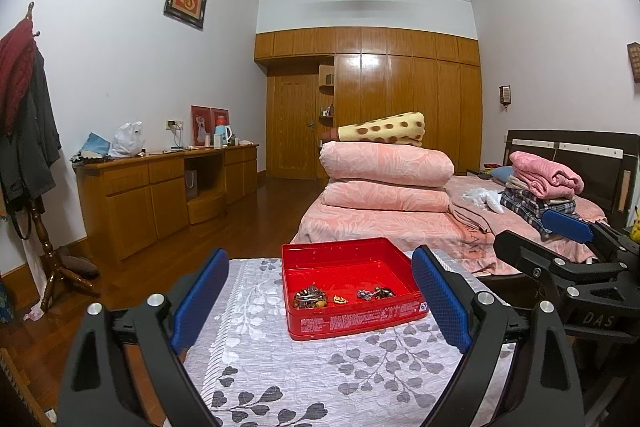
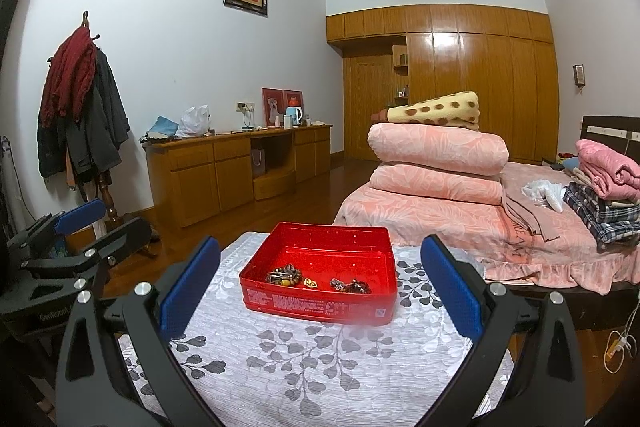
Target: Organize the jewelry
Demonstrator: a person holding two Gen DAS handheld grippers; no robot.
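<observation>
A red tin box (image 1: 360,325) (image 2: 312,305) stands open on a small table with a leaf-patterned cloth (image 1: 280,379) (image 2: 300,367). Inside lie a beaded bracelet (image 1: 309,298) (image 2: 285,275), a small gold piece (image 1: 339,299) (image 2: 309,282) and a dark tangled piece of jewelry (image 1: 375,293) (image 2: 350,285). My left gripper (image 1: 320,301) is open, held just before the box with nothing between its blue pads. My right gripper (image 2: 320,291) is open too and empty, facing the box from the near side. Each gripper shows at the edge of the other's view.
A bed (image 1: 400,223) with stacked pink quilts (image 2: 436,163) and folded clothes (image 1: 540,187) lies behind and to the right. A wooden desk (image 2: 240,167) lines the left wall, with a coat stand (image 2: 80,99) beside it. Wardrobes (image 1: 400,99) fill the far wall.
</observation>
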